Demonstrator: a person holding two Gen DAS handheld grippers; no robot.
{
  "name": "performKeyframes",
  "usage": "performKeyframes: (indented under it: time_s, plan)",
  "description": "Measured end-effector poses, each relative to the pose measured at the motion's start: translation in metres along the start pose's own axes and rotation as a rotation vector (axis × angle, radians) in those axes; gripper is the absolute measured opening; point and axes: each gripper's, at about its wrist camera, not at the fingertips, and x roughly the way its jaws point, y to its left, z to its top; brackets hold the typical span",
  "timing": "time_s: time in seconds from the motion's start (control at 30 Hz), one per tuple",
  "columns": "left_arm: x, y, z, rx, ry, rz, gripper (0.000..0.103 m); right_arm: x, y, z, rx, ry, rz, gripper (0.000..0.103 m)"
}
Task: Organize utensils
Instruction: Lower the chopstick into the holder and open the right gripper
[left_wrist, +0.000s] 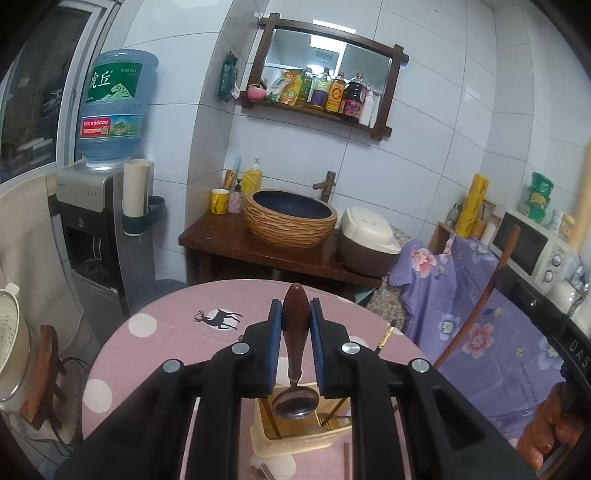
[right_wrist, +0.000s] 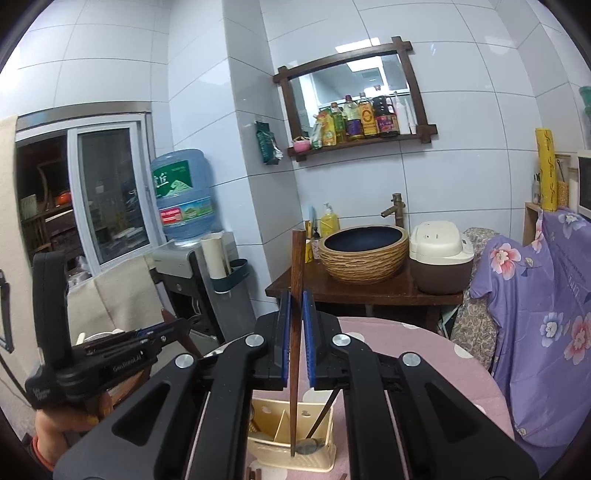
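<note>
My left gripper (left_wrist: 296, 314) is shut on the brown wooden handle of a metal spoon (left_wrist: 295, 400); the spoon hangs bowl-down over the cream utensil holder (left_wrist: 295, 439), which holds chopsticks and a fork. My right gripper (right_wrist: 296, 306) is shut on a long brown chopstick (right_wrist: 295, 266), held upright with its tip down in the same holder (right_wrist: 266, 424). The left gripper's body also shows in the right wrist view (right_wrist: 110, 354) at lower left. A gold-tipped utensil (left_wrist: 386, 336) lies on the pink tablecloth.
The round table (left_wrist: 147, 354) has a pink spotted cloth. Loose brown chopsticks (left_wrist: 264, 472) lie at its near edge. Behind it stand a wooden sink counter (left_wrist: 236, 240), a rice cooker (left_wrist: 367, 240), a water dispenser (left_wrist: 96, 221) and a purple-covered chair (left_wrist: 472, 295).
</note>
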Motion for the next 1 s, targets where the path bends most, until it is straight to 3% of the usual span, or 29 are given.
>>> performKeyframes:
  time_s: [0.17,0.3,0.5,0.53,0.57,0.83,1.0]
  plan:
    - [0.026,-0.001,-0.025,0.016,0.021,0.049,0.016,0.028,-0.007,-0.022,0.029,0.05,-0.016,0.007]
    - [0.035,0.004,-0.035,0.004,0.047,0.046,0.016,0.027,-0.008,-0.016,0.068,0.053,0.022,0.007]
    - [0.04,0.005,-0.035,-0.004,0.054,0.048,0.016,0.009,0.005,0.019,0.049,-0.055,0.018,0.007]
    - [0.041,0.005,-0.035,-0.004,0.056,0.047,0.016,0.009,0.006,0.02,0.042,-0.066,0.014,0.001]
    - [0.041,0.005,-0.036,-0.003,0.058,0.045,0.016,0.011,0.008,0.02,0.03,-0.071,0.007,0.001]
    - [0.05,0.008,-0.049,-0.002,0.086,0.047,0.016,0.046,-0.005,-0.029,0.052,0.048,-0.02,0.001]
    - [0.057,0.012,-0.059,-0.01,0.115,0.033,0.016,0.045,-0.01,-0.051,0.029,0.065,-0.025,0.001]
